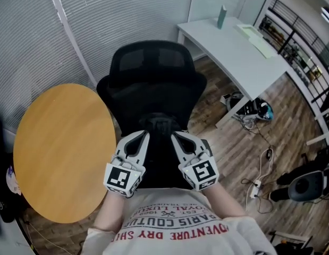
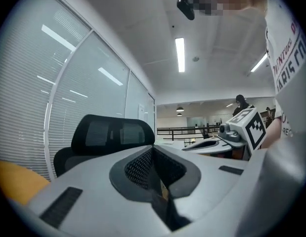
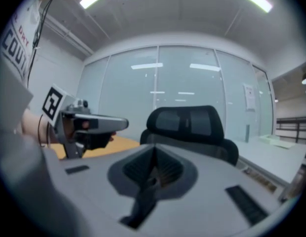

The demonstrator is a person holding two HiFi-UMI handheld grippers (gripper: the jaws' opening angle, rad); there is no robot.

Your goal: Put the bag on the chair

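Held side by side, the left gripper (image 1: 143, 135) and right gripper (image 1: 175, 136) point level toward the far chair (image 1: 153, 62), each clamped on a dark strap (image 2: 160, 201) of the black bag (image 1: 160, 161) between them.

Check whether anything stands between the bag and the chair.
Nothing visible does. The left gripper and right gripper are each shut on a dark bag strap, right in front of the chair. The round table stands off to the left. The seat itself cannot be made out.
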